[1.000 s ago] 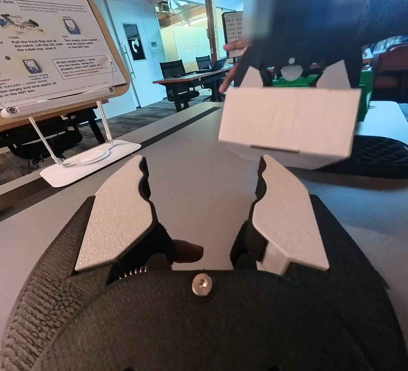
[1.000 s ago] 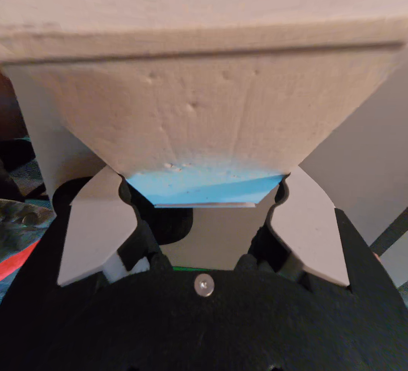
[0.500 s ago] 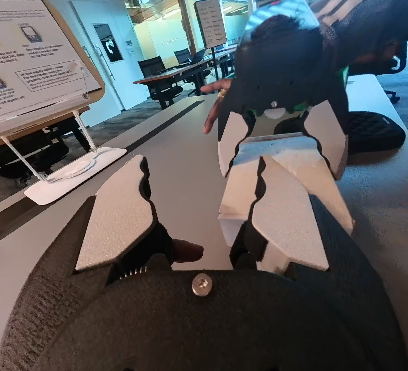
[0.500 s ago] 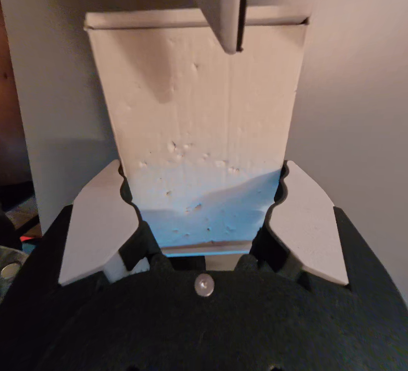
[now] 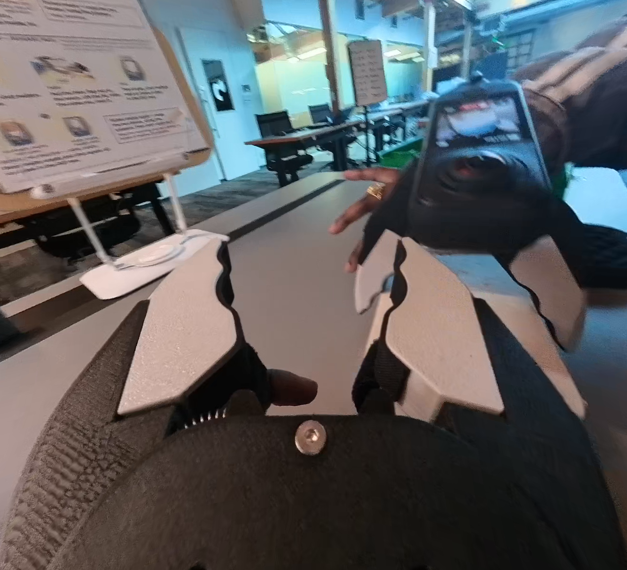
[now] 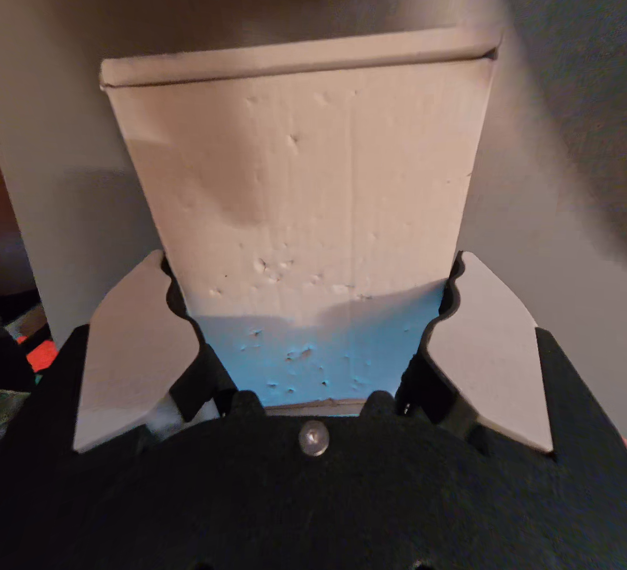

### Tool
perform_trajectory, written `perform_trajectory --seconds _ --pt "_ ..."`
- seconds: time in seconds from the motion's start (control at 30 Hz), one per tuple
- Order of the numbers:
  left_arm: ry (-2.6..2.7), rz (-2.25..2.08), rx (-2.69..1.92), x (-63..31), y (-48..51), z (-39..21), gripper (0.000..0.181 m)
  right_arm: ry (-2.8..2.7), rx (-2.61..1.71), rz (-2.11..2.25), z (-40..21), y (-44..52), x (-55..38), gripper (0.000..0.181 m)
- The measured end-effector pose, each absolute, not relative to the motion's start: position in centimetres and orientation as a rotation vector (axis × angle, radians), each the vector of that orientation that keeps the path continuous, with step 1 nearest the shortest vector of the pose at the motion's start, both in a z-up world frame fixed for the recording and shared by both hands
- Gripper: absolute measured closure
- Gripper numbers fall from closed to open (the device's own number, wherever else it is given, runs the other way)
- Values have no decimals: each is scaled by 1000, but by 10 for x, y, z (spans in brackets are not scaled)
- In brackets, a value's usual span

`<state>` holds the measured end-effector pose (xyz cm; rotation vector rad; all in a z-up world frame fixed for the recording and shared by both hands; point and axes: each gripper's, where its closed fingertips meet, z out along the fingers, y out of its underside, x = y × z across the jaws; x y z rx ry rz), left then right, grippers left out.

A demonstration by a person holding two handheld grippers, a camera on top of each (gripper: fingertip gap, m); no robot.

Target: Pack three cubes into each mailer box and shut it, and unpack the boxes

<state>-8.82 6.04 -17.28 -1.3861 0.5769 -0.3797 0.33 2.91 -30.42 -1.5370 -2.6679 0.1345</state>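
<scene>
- Right wrist view: right gripper [image 6: 312,285] clamps the closed white corrugated-cardboard mailer box [image 6: 305,187] by its side walls, resting on the grey table [image 6: 543,180].
- Left gripper [image 5: 305,285]: spread apart, empty.
- Box likely light, dentable; hold near edges.

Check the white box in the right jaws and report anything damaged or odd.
The white cardboard mailer box is pitted with small dents and punctures, densest near the right gripper, whose jaws clamp its sides. The lid looks shut. Nothing else stands out.
</scene>
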Motion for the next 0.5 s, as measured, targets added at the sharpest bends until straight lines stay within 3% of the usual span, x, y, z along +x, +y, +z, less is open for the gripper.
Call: perform_trajectory --seconds 0.2,0.5 --pt "279 -414 -1377 -132 72 -155 91 -2657 -1526 148 -304 29 3 36" --pt "307 -406 -1364 -129 69 -153 91 -2723 -1523 76 -295 35 12 43"
